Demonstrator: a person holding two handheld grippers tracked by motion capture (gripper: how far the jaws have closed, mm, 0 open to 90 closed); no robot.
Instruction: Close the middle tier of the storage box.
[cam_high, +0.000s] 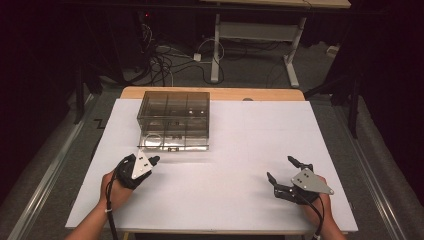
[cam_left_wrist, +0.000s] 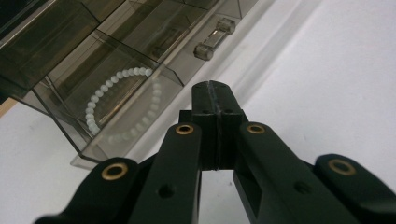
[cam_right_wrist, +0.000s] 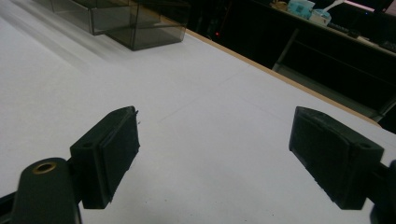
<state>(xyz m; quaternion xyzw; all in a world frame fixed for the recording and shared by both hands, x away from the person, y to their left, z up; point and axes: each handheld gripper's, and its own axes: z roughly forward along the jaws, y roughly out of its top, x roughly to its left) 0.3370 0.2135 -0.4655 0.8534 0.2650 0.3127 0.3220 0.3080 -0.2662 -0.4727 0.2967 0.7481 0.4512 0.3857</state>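
High view: left hand-held gripper (cam_high: 154, 160) closed by drawer box (cam_high: 173, 120); right hand-held gripper (cam_high: 284, 172) open

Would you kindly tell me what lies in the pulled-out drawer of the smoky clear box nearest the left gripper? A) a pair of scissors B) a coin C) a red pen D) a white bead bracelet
D: a ring of white beads, the bead bracelet, lies in the drawer, just ahead of the shut left gripper.

The organiser box (cam_high: 174, 120) is smoky, see-through grey-brown with a clear handle (cam_left_wrist: 214, 38); inside lies a bracelet (cam_left_wrist: 116, 100) of milky white beads. The tabletop (cam_high: 240, 165) is plain white with a pale wood edge. Both grippers' fingers (cam_right_wrist: 105, 156) are black, with brass-coloured rivets
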